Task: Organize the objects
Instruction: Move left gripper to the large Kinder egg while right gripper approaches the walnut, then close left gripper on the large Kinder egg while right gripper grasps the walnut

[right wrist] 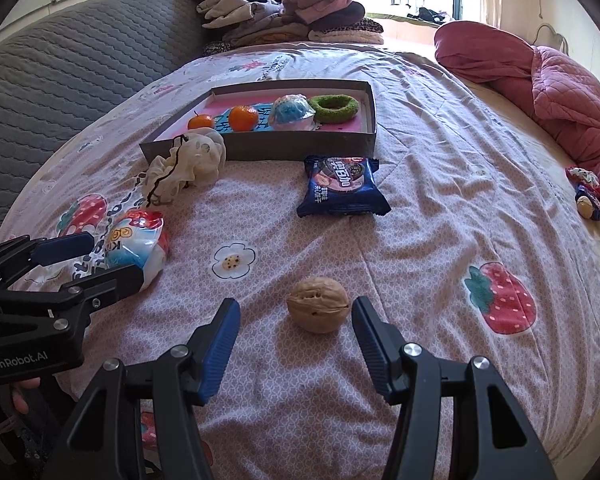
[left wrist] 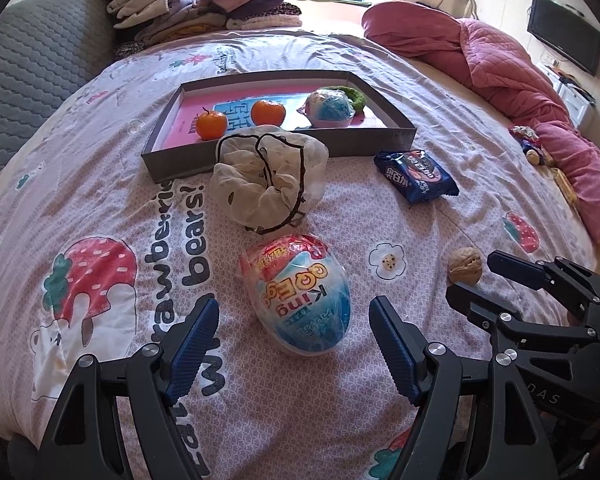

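Note:
A grey shallow box [left wrist: 284,154] [right wrist: 260,150] lies on the bed, holding two oranges [left wrist: 211,123] [right wrist: 243,117], a wrapped toy egg [left wrist: 330,109] [right wrist: 291,113] and a green ring [right wrist: 335,108]. On the sheet lie a second wrapped egg [left wrist: 298,296] [right wrist: 140,246], a cream drawstring pouch [left wrist: 268,178] [right wrist: 188,166], a blue biscuit packet [left wrist: 416,176] [right wrist: 342,186] and a walnut [left wrist: 465,266] [right wrist: 318,304]. My left gripper [left wrist: 294,314] is open, its jaws on either side of the near egg. My right gripper [right wrist: 296,312] is open, its jaws on either side of the walnut.
Folded clothes [left wrist: 196,4] are stacked at the far end of the bed. A pink quilt [left wrist: 500,64] lies bunched along the right side, with small items [right wrist: 588,196] beside it. A grey padded headboard [right wrist: 68,80] is on the left.

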Motion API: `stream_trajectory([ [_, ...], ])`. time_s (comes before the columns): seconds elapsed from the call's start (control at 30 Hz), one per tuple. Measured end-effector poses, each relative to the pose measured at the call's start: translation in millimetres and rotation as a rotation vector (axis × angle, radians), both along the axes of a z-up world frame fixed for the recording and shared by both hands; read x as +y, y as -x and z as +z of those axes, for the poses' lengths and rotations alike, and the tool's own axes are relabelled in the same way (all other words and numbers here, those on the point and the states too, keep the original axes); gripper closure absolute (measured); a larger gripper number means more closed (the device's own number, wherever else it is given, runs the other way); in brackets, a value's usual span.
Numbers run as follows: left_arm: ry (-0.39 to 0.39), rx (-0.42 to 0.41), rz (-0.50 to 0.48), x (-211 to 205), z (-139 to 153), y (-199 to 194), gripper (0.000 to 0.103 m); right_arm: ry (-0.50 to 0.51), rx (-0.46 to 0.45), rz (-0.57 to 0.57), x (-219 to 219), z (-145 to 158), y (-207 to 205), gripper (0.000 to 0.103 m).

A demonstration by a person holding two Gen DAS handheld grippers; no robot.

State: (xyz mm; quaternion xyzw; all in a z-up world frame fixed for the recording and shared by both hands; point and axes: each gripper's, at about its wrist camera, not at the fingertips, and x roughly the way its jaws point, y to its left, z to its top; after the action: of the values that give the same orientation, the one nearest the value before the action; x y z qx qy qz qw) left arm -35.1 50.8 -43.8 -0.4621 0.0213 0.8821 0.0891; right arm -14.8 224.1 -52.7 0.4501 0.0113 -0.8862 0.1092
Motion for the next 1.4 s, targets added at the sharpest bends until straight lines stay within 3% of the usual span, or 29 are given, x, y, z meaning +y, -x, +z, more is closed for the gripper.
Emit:
stream_trajectory([
  [0.77,-0.011,-0.043,0.033,3,-24,26,0.025,-0.007,-0.008,-0.026,3,-20,16,0.048],
  [1.13,-0.003,-0.034,0.052,-1,-30,30,0.024,-0.014,-0.006,-0.019,0,-24,18,0.066],
  [1.23,-0.008,-0.03,0.049,-2,-30,31,0.025,-0.01,-0.006,-0.02,1,-24,18,0.066],
  [1.4,-0.007,-0.027,0.044,-2,-31,31,0.042,-0.001,-0.003,-0.021,1,-23,17,0.066],
])
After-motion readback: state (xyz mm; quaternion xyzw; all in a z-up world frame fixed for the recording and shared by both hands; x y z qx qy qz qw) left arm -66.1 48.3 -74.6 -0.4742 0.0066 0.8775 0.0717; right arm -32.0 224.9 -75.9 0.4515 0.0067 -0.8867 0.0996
